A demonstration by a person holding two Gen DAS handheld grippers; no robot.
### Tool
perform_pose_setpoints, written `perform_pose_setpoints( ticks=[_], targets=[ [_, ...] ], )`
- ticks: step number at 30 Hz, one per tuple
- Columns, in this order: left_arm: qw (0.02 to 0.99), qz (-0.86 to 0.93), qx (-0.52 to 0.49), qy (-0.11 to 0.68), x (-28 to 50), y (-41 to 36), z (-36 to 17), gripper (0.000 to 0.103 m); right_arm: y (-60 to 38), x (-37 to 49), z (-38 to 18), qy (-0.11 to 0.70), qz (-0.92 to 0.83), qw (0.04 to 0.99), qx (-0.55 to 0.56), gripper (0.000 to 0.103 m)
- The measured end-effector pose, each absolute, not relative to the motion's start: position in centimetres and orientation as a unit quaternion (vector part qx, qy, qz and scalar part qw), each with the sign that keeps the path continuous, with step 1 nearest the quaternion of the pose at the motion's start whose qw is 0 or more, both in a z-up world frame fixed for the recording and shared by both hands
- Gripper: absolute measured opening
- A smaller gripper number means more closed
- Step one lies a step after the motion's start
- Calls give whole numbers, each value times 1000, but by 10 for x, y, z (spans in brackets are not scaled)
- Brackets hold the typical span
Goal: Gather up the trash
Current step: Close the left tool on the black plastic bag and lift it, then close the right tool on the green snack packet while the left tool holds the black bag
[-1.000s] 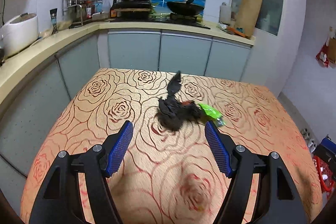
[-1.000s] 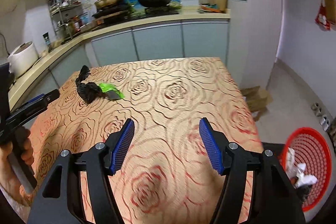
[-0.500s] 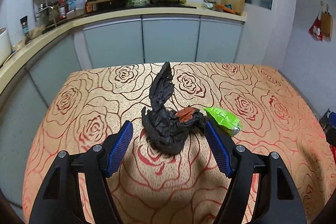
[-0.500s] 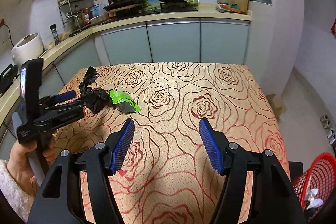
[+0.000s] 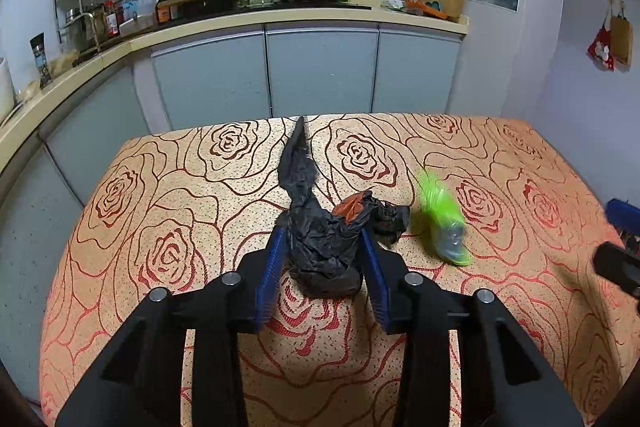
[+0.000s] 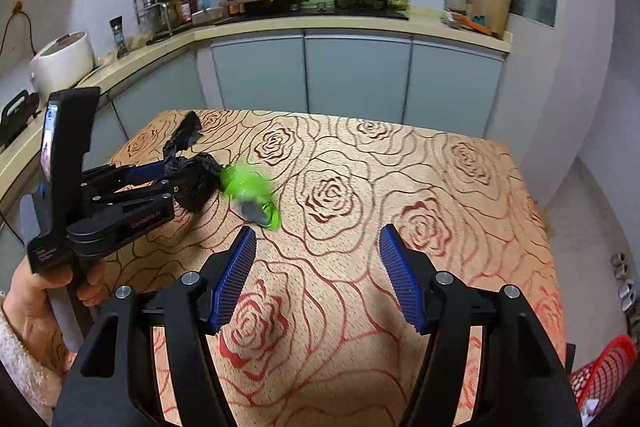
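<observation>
A crumpled black plastic bag [image 5: 320, 255] with an orange scrap on top lies on the rose-patterned tablecloth [image 5: 168, 187]. My left gripper [image 5: 322, 233] has its jaws closing on it, and both blue pads [image 5: 272, 267] touch the bag's sides. The right wrist view shows the same grip on the bag [image 6: 196, 183] from the side, with a hand holding the left gripper [image 6: 176, 183]. A green wrapper [image 5: 442, 223] lies blurred just right of the bag. My right gripper [image 6: 318, 231] stands open and holds nothing, a little short of the wrapper [image 6: 250, 193].
A red basket [image 6: 604, 367] with trash in it stands on the floor at the lower right. Behind the table runs a kitchen counter [image 5: 320, 13] with pans, a rack and a rice cooker [image 6: 60, 61]. The right gripper's tip [image 5: 616, 267] shows at the right edge.
My left gripper came forward and down to the black bag, and its jaws closed in around it. The green wrapper now looks blurred and shifted. My right gripper moved closer to the wrapper.
</observation>
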State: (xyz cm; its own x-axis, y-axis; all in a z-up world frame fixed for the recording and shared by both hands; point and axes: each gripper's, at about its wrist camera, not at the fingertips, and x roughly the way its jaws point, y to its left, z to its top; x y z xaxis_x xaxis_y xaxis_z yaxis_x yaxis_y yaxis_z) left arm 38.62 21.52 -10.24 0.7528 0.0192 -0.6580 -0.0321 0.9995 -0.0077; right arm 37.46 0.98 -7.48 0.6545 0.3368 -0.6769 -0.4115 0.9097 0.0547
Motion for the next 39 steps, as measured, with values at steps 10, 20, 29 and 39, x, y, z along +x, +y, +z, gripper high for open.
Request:
perform_pose_setpoints(
  ticks=[10,20,29,39],
  targets=[
    [941,13,-40,336,374,230,-97,32,52,420,-100,393,232,887,-69,62],
    [945,31,-69,317,369,250,-88,32,85,479,-124,437,220,871,-51,64],
    [946,30,-78,314,369,252,-87,32,93,496,-132,454,220,863,-29,67],
    [947,38,-83,307,365,255,-87,32,101,510,-130,454,209,866,-29,64]
  ],
)
